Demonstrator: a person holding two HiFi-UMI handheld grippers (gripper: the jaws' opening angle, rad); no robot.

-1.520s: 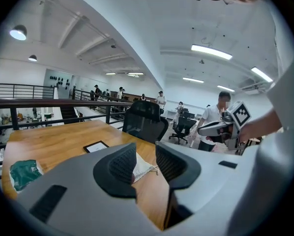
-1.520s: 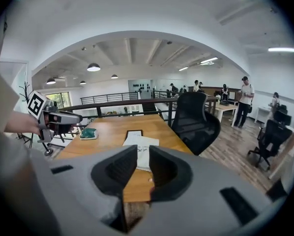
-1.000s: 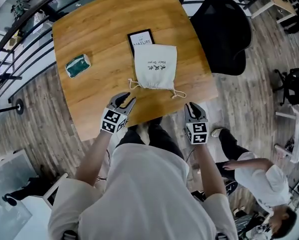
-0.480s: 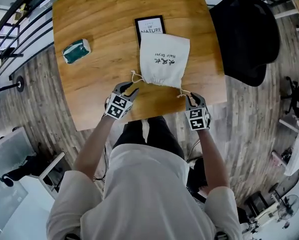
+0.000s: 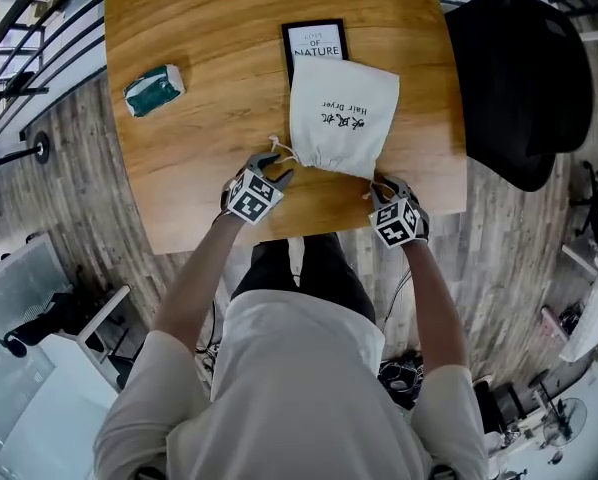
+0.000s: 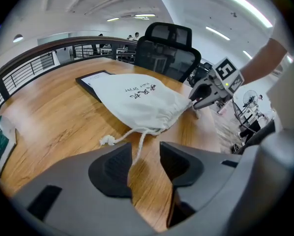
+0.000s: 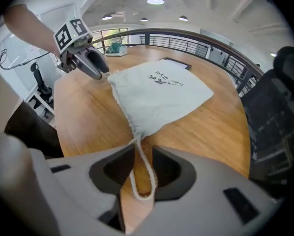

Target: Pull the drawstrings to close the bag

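A white cloth drawstring bag (image 5: 341, 118) (image 6: 137, 102) (image 7: 161, 95) lies on the wooden table (image 5: 199, 148), its gathered mouth toward me. My left gripper (image 5: 276, 170) (image 6: 144, 165) is at the mouth's left corner. Its jaws have just been opening, and the left drawstring (image 6: 136, 151) with its knot (image 6: 106, 140) runs between them untouched. My right gripper (image 5: 384, 188) (image 7: 139, 168) stands open at the right corner, with the loop of the right drawstring (image 7: 143, 178) lying between its jaws. Each gripper also shows in the other's view: right gripper (image 6: 195, 101), left gripper (image 7: 102, 71).
A black-framed card (image 5: 314, 40) lies partly under the bag's far end. A green pouch (image 5: 153, 90) sits at the table's left. A black office chair (image 5: 524, 78) stands off the right edge. The table's front edge (image 5: 309, 226) is just behind both grippers.
Both grippers have come down and forward from the table's near edge to the bag's mouth, one at each drawstring. The left jaws stand wider apart.
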